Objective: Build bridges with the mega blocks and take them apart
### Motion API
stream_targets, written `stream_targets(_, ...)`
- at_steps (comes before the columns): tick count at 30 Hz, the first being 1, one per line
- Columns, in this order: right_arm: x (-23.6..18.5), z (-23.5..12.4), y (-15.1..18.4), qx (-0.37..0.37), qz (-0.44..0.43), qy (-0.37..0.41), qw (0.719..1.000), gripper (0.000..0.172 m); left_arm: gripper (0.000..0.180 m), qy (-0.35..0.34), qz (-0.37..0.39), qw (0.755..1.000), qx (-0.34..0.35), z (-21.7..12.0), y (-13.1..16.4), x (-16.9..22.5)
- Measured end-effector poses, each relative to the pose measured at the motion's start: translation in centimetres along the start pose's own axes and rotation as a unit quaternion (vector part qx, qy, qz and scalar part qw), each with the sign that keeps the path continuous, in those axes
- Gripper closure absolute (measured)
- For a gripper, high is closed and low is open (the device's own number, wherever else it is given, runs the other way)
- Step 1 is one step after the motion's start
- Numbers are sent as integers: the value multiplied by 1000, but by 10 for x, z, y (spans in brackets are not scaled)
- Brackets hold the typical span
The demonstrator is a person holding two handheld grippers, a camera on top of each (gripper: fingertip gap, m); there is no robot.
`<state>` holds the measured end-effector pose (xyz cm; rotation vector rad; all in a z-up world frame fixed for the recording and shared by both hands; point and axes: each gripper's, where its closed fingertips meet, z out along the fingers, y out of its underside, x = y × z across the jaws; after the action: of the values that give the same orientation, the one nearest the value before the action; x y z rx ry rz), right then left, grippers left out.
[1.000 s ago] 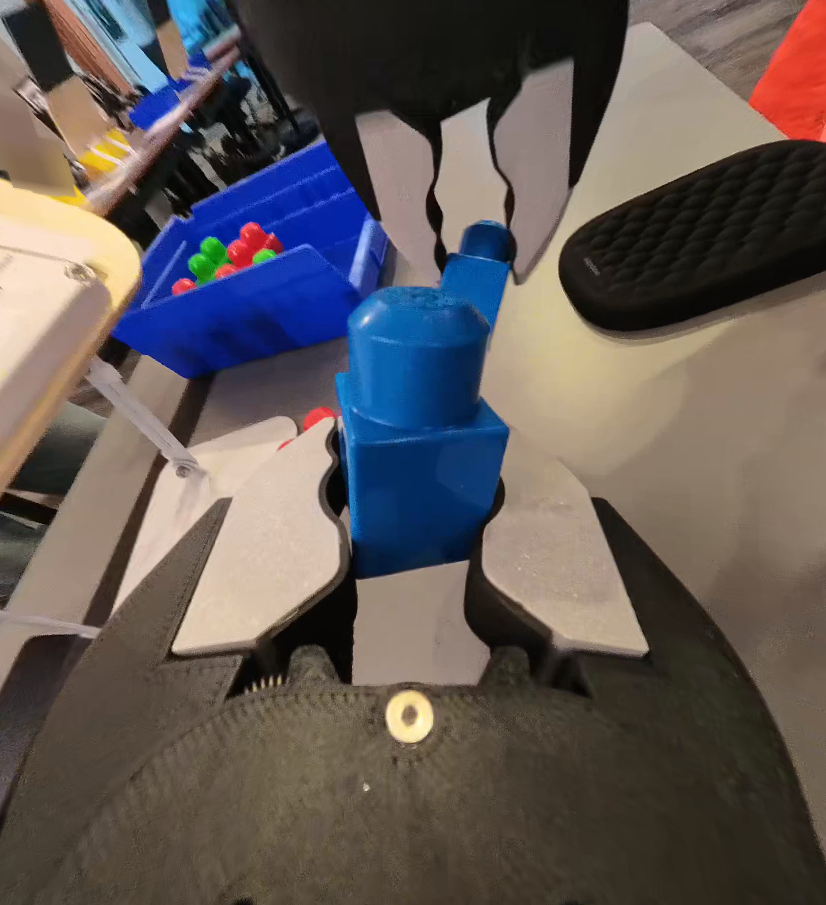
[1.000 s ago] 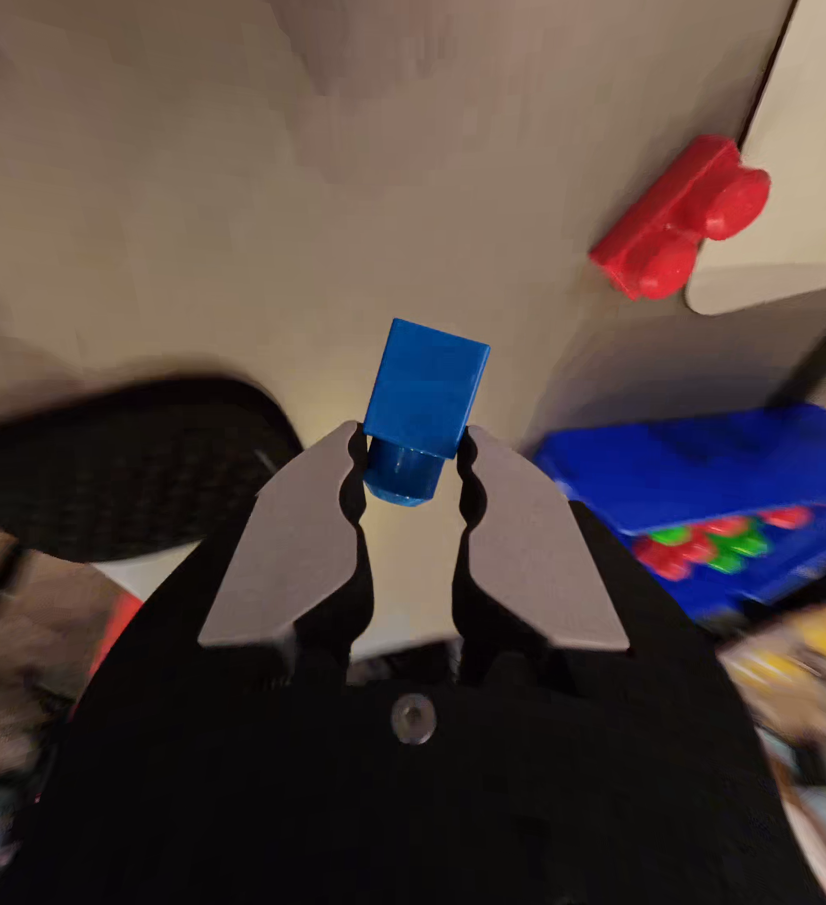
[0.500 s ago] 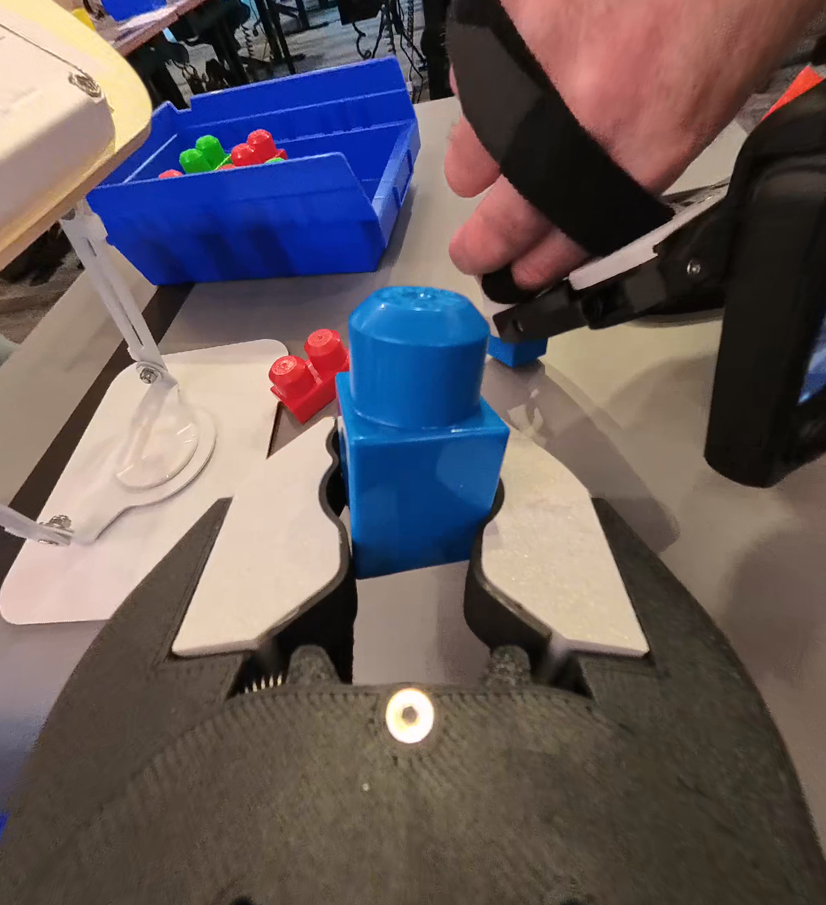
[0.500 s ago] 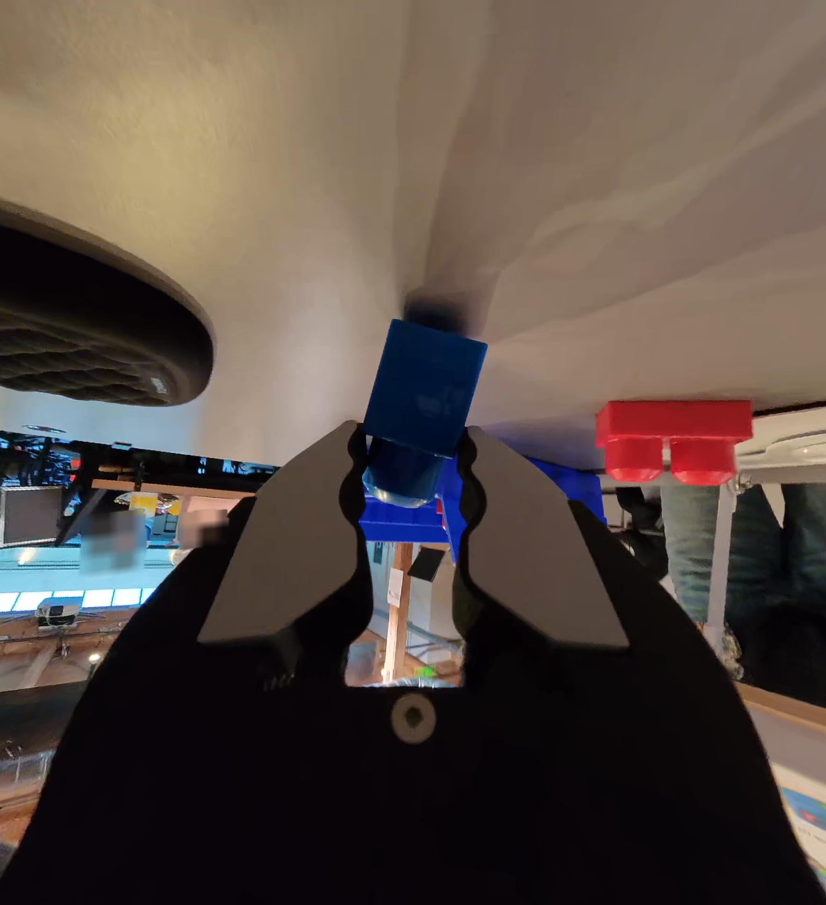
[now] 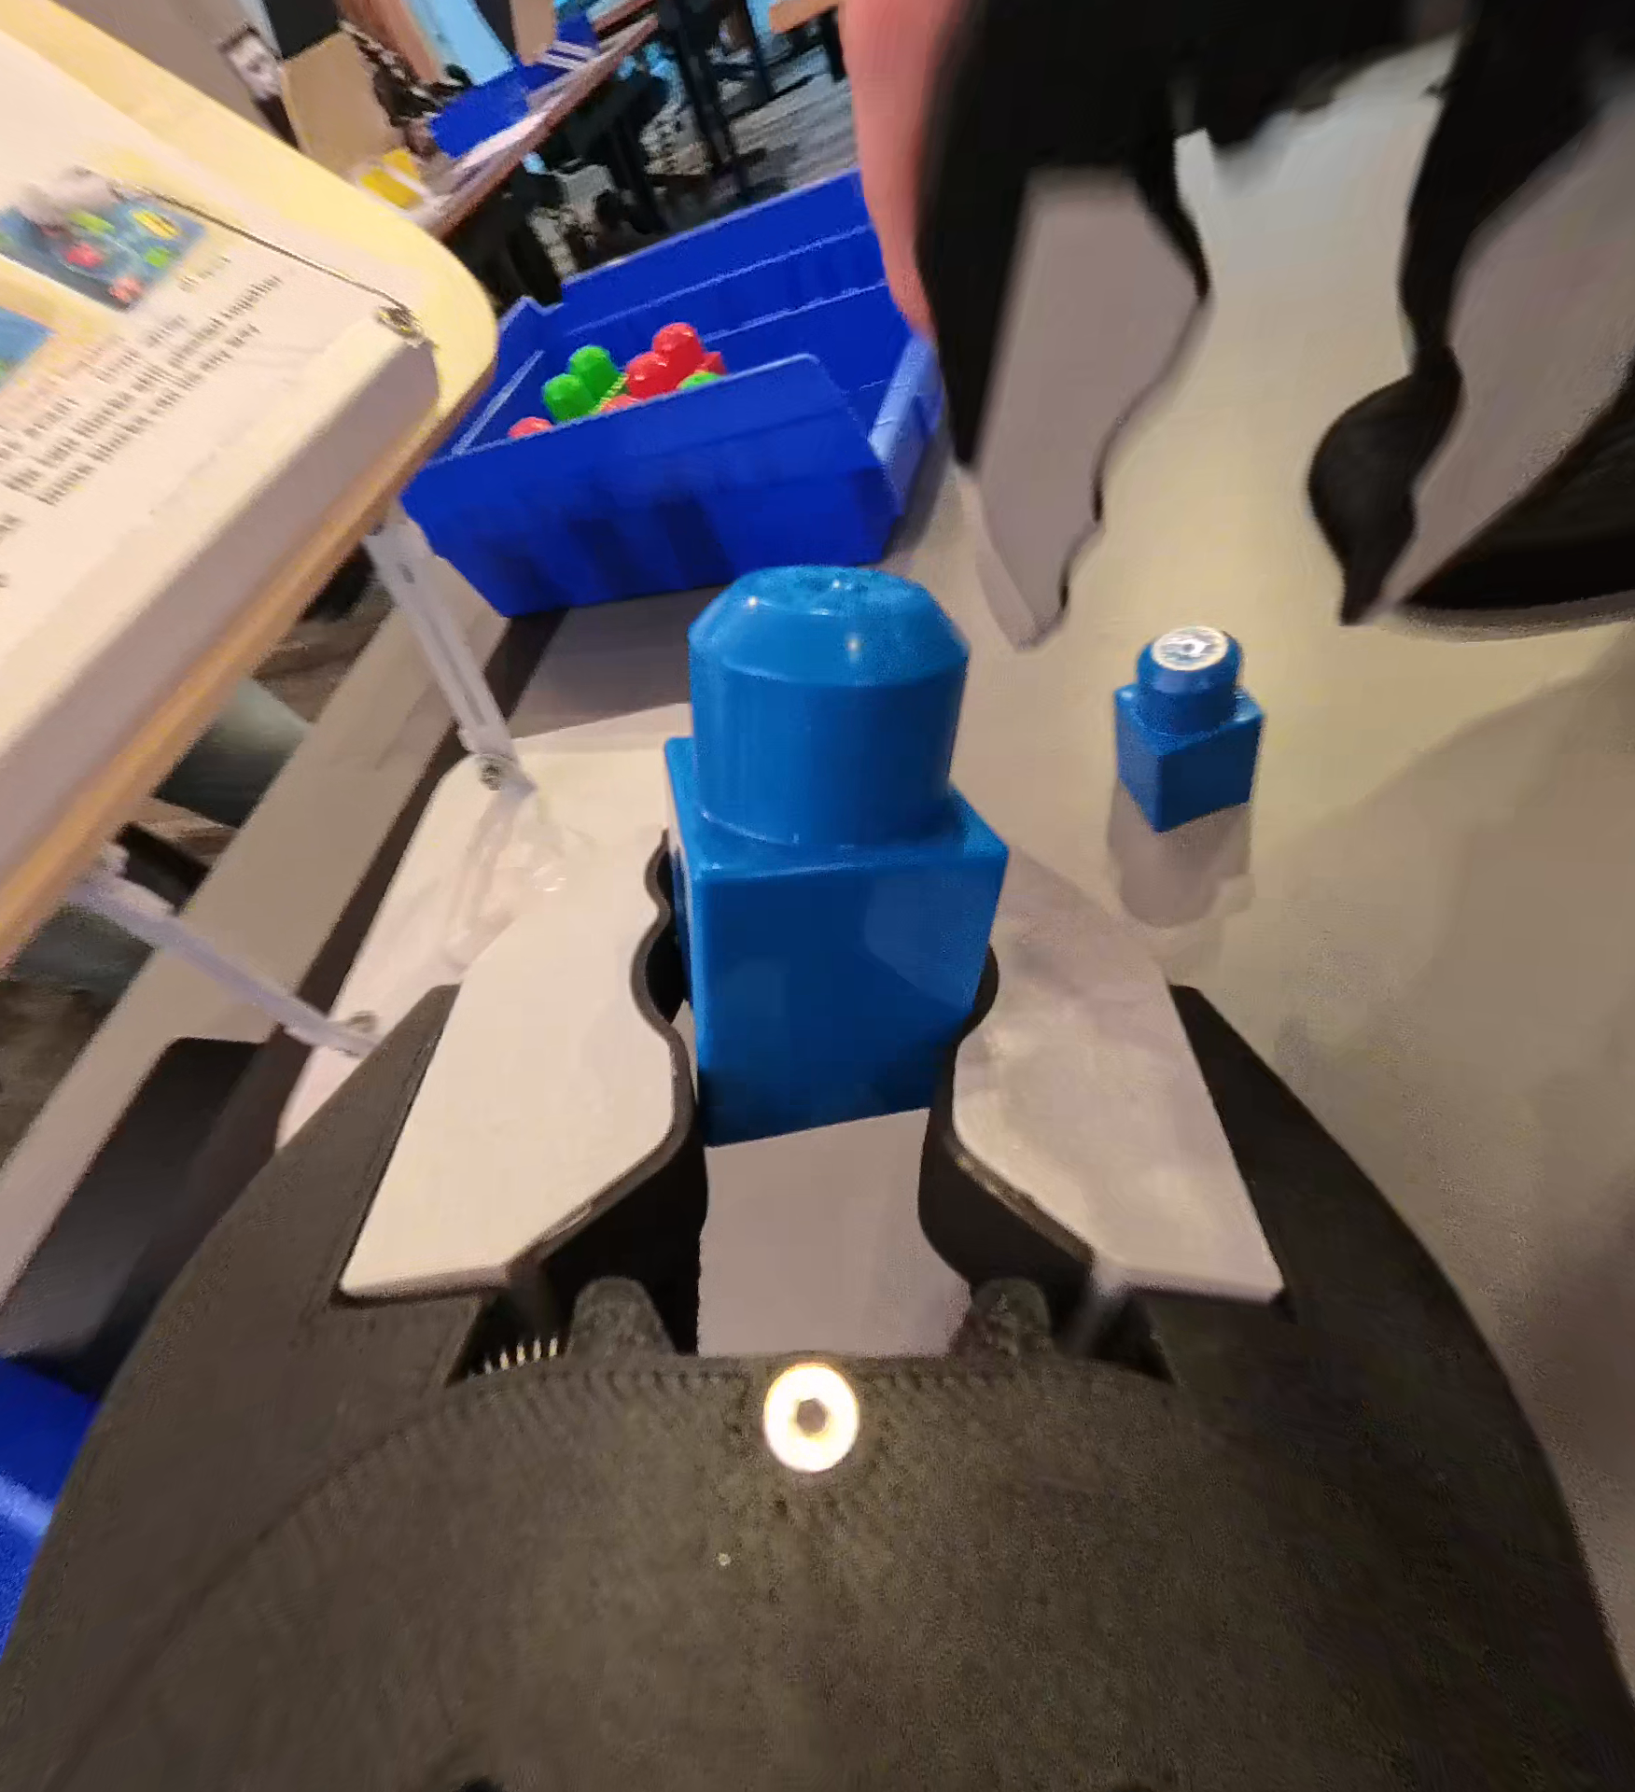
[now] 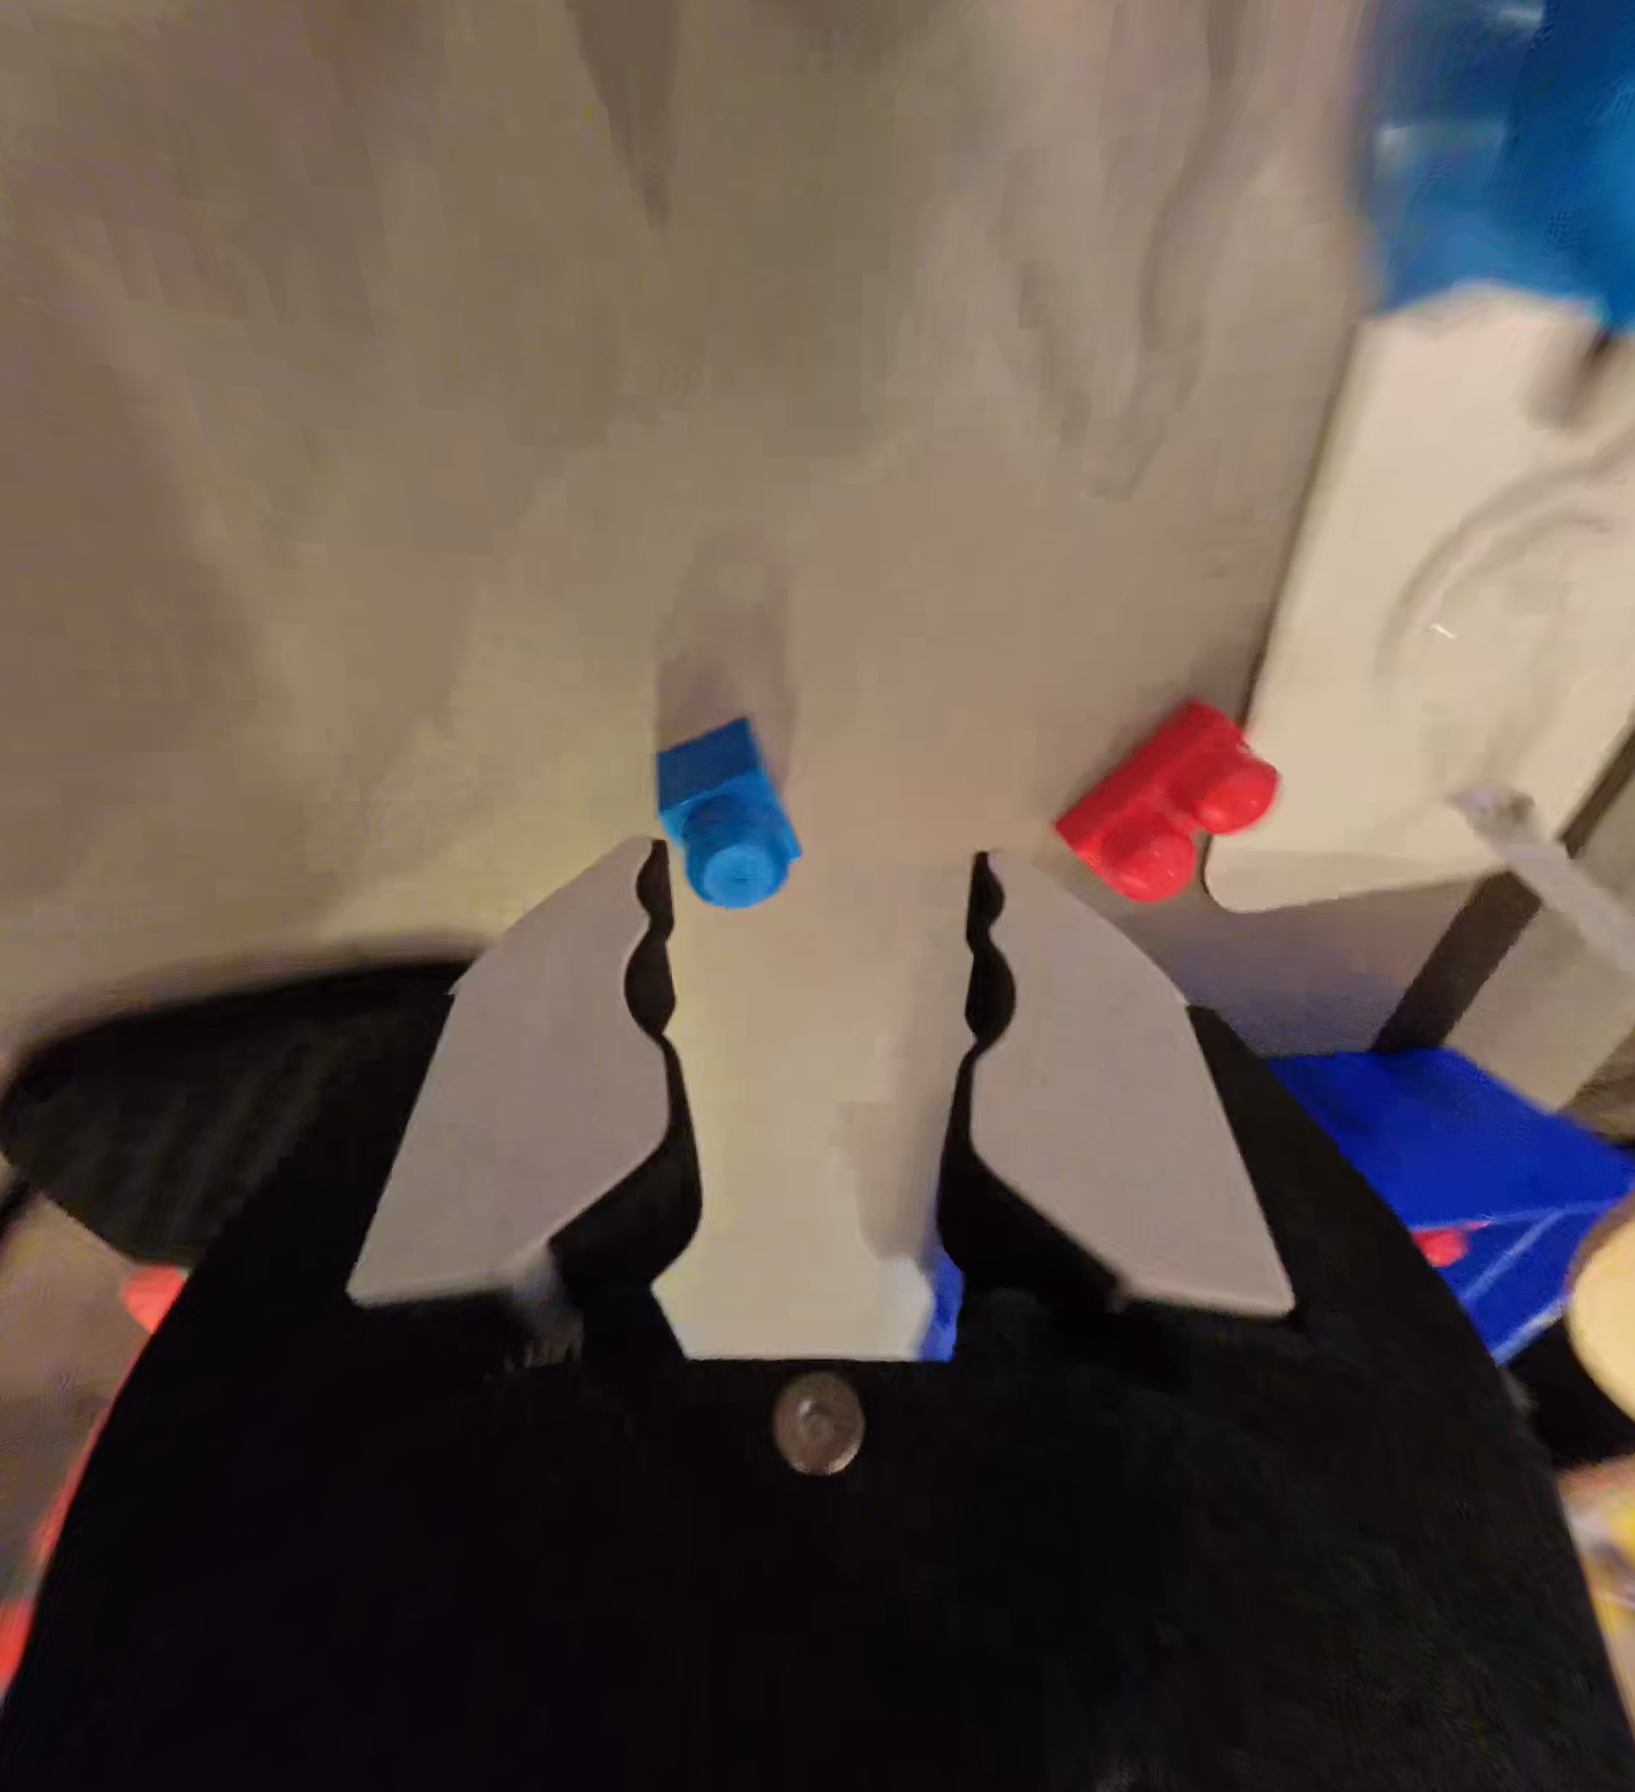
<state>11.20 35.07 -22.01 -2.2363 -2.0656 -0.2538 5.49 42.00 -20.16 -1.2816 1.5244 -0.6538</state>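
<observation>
My left gripper (image 5: 828,931) is shut on a blue one-stud block (image 5: 833,873), held upright above the grey table (image 5: 1376,970). A second, smaller-looking blue one-stud block (image 5: 1187,727) stands on the table ahead and to the right; it also shows in the right wrist view (image 6: 726,824). My right gripper (image 6: 818,853) is open and empty, above and just behind that block; it shows blurred at the top of the left wrist view (image 5: 1211,485). A red two-stud block (image 6: 1168,815) lies on the table by a white stand base (image 6: 1473,630).
A blue bin (image 5: 688,465) with red and green blocks stands at the back left. A printed sheet on a clear stand (image 5: 116,436) overhangs the left side. A black padded rest (image 6: 212,1096) lies on the table near my right gripper. From either gripper's tips it is about 20 centimetres to the white stand base (image 6: 1473,630).
My right gripper set its blue block down on the table, opened and pulled back from it. My left gripper kept its hold on the other blue block.
</observation>
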Motion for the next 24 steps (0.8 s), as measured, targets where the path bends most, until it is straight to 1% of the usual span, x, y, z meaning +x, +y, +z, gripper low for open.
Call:
stream_targets(2, 10, -25, 1, 77, 84, -2, 993, 101, 129, -29, 20, 999, -3, 0, -7, -6)
stream_targets(3, 14, -38, -1, 123, 120, 0, 985, 103, 129, -32, 23, 999, -10, 1, -9, -7)
stream_targets(4, 17, -51, -4, 171, 157, -1, 973, 107, 129, -38, 25, 999, -10, 3, -12, -9)
stream_targets(5, 17, -63, -5, 211, 178, -4, 961, 104, 129, -44, 27, 999, -5, 4, -16, -10)
stream_targets(6, 20, -74, -6, 247, 192, 9, 950, 102, 129, -46, 27, 999, -7, 6, -19, -11)
stream_targets(7, 25, -84, -6, 282, 212, 29, 935, 106, 129, -50, 28, 998, -10, 8, -21, -11)
stream_targets(8, 29, -94, -8, 315, 238, 38, 918, 110, 129, -60, 33, 998, -7, 10, -25, -13)
stream_targets(10, 33, -105, -9, 360, 285, 38, 888, 113, 129, -60, 47, 997, -9, 17, -34, -9)
stream_targets(12, 34, -108, -8, 377, 306, 45, 873, 114, 129, -70, 62, 996, -7, 22, -43, -6)
stream_targets(15, 34, -112, -9, 410, 329, 35, 850, 111, 129, -85, 83, 993, -23, 31, -51, -4)
stream_targets(17, 37, -113, -8, 425, 347, 42, 835, 113, 129, -92, 90, 991, -32, 36, -55, -2)
stream_targets(19, 38, -109, -8, 425, 355, 42, 832, 111, 129, -110, 99, 989, -29, 39, -62, -4)
stream_targets(21, 39, -106, -10, 433, 363, 38, 824, 114, 129, -120, 128, 984, -40, 43, -66, -2)
stream_targets(24, 37, -96, -13, 430, 374, 25, 822, 120, 129, -136, 175, 974, -54, 49, -71, 4)
